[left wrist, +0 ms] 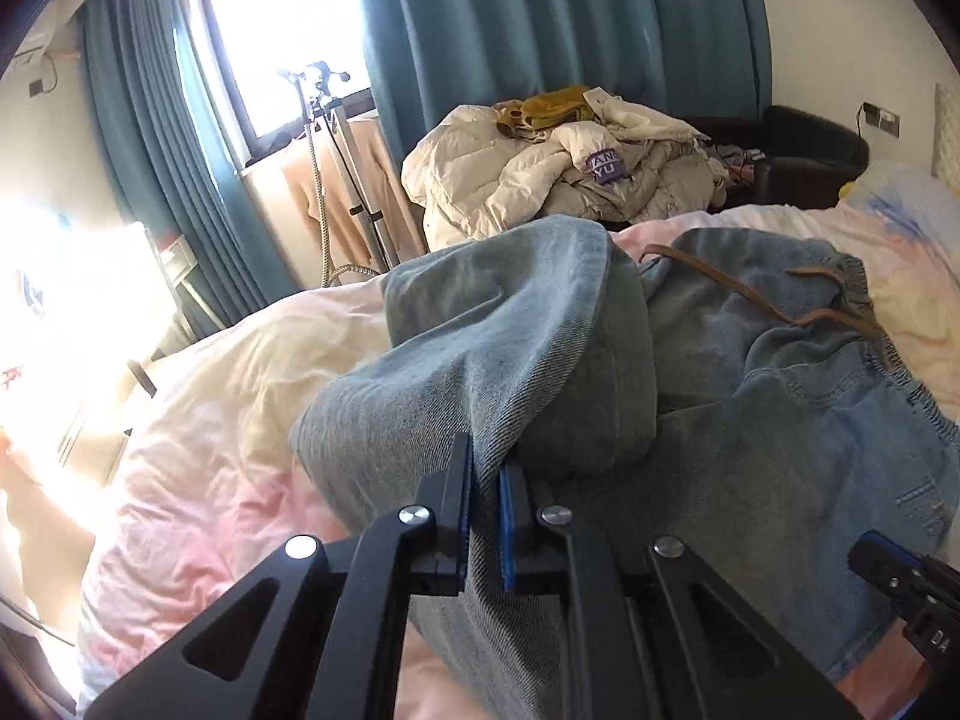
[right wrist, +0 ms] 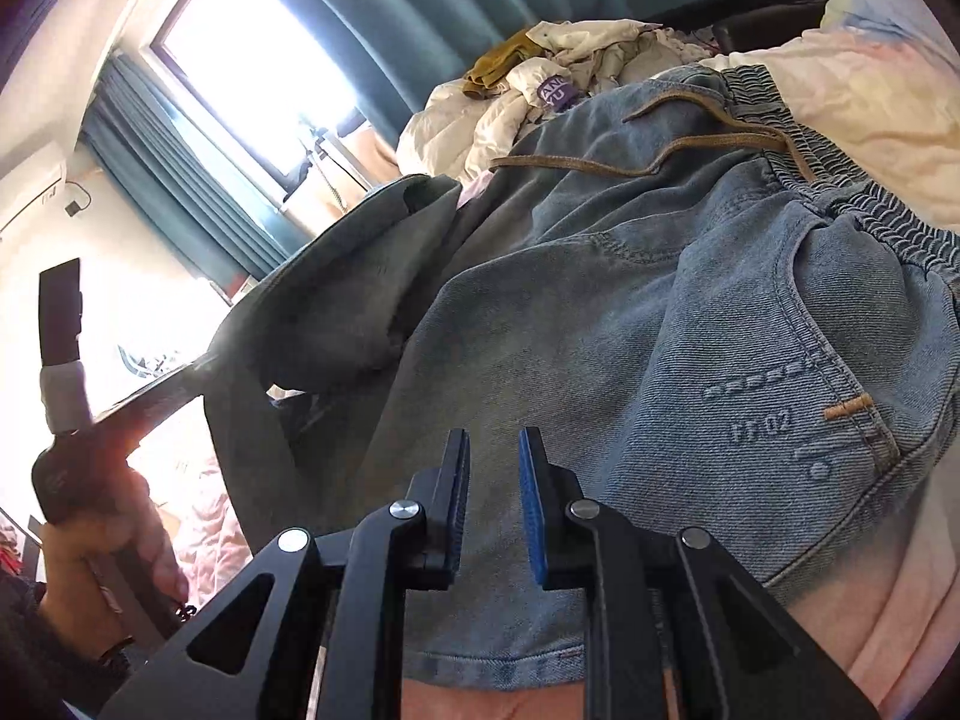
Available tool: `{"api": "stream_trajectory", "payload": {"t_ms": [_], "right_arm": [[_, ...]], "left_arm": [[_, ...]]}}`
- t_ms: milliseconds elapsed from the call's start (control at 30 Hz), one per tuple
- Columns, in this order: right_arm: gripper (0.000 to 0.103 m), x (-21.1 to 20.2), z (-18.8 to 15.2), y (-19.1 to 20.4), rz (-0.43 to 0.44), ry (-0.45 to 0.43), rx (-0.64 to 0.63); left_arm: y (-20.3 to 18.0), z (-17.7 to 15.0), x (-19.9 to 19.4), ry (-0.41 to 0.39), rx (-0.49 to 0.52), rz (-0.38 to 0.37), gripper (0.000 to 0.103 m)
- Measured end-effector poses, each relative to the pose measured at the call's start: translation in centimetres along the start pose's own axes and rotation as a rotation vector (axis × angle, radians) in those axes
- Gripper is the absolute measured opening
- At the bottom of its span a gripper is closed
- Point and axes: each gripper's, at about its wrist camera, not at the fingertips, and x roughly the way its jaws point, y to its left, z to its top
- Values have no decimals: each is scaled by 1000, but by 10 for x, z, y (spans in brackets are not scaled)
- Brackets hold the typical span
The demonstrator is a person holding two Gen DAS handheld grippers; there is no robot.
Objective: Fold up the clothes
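Light blue jeans (left wrist: 780,420) with an elastic waistband and a brown drawstring (left wrist: 750,291) lie on the bed. My left gripper (left wrist: 486,474) is shut on a fold of a jeans leg (left wrist: 510,348), which is lifted and doubled over toward the waist. In the right wrist view the jeans (right wrist: 660,330) fill the frame, with the lifted leg (right wrist: 360,276) at left. My right gripper (right wrist: 493,456) is open just above the denim, with nothing between its pads. It also shows at the left wrist view's lower right (left wrist: 906,594).
The bed has a pink and cream quilt (left wrist: 210,450). A pile of cream jackets and a mustard garment (left wrist: 558,162) lies at the far side. Teal curtains (left wrist: 540,30), a bright window and a garment steamer stand (left wrist: 336,168) lie beyond. A black chair (left wrist: 804,156) is at back right.
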Motion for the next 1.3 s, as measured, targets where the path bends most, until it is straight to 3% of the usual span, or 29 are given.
{"api": "stream_trajectory", "payload": {"t_ms": [200, 233, 300, 433, 533, 667, 833, 933, 1100, 1200, 1300], "right_arm": [[17, -6, -10, 22, -2, 12, -83], [17, -6, -12, 25, 3, 16, -98], [17, -5, -16, 32, -12, 21, -139], [17, -3, -24, 39, -24, 44, -160], [17, -3, -27, 43, -28, 60, -157], [17, -7, -34, 46, -58, 66, -170], [17, -4, -35, 44, -96, 82, -160], [17, -12, -31, 39, -149, 54, -158], [17, -23, -22, 29, -156, 18, -119], [17, -24, -19, 24, -172, -4, -95], [17, -23, -14, 18, -211, -50, -82]], "left_arm": [[38, -33, -46, 16, -45, -47, 6], [44, -42, -53, 24, -56, -55, 0], [54, -62, -64, 50, -78, -74, 0], [67, -103, -65, 111, -97, -66, 0], [76, -115, -70, 100, -137, -80, 0], [74, -103, -78, 25, -142, -94, 1], [47, -88, -71, 26, -96, -93, 10], [31, -75, -66, 0, -84, -138, 14], [3, -44, -32, 27, -52, -181, 31], [-11, -21, -11, 10, -50, -153, 47], [-20, 2, 13, 24, -72, -189, 62]]}}
